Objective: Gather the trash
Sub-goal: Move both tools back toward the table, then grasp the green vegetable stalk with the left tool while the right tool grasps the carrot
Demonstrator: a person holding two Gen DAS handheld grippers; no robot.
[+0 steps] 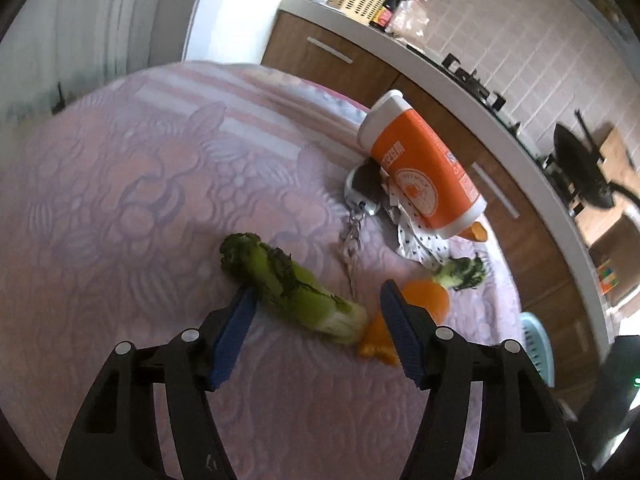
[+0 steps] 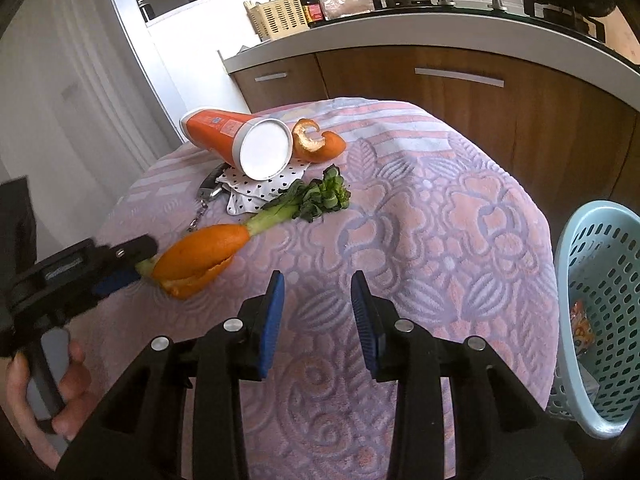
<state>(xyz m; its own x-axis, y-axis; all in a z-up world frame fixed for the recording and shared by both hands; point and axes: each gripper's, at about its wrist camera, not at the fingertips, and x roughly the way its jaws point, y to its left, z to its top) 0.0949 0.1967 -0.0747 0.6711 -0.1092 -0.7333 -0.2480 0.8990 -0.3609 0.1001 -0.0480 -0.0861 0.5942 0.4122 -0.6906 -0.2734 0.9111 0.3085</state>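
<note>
A wilted green vegetable stalk (image 1: 294,286) lies on the pink patterned tablecloth (image 1: 120,184). My left gripper (image 1: 318,300) is open, its jaws on either side of the stalk, low over the cloth. Orange peel (image 1: 426,298) lies just right of it; the peel also shows in the right wrist view (image 2: 200,254), with the left gripper (image 2: 116,272) beside it. A second leafy stalk (image 2: 308,202), an orange-and-white tube (image 2: 236,142), spotted paper (image 2: 248,196) and another peel (image 2: 316,142) lie further back. My right gripper (image 2: 318,306) is open and empty above the cloth.
A light blue perforated basket (image 2: 600,300) stands off the table's right edge with some trash inside. A key ring with chain (image 1: 354,216) lies by the tube. Wooden kitchen cabinets (image 2: 460,92) and a counter with a stove stand behind the table.
</note>
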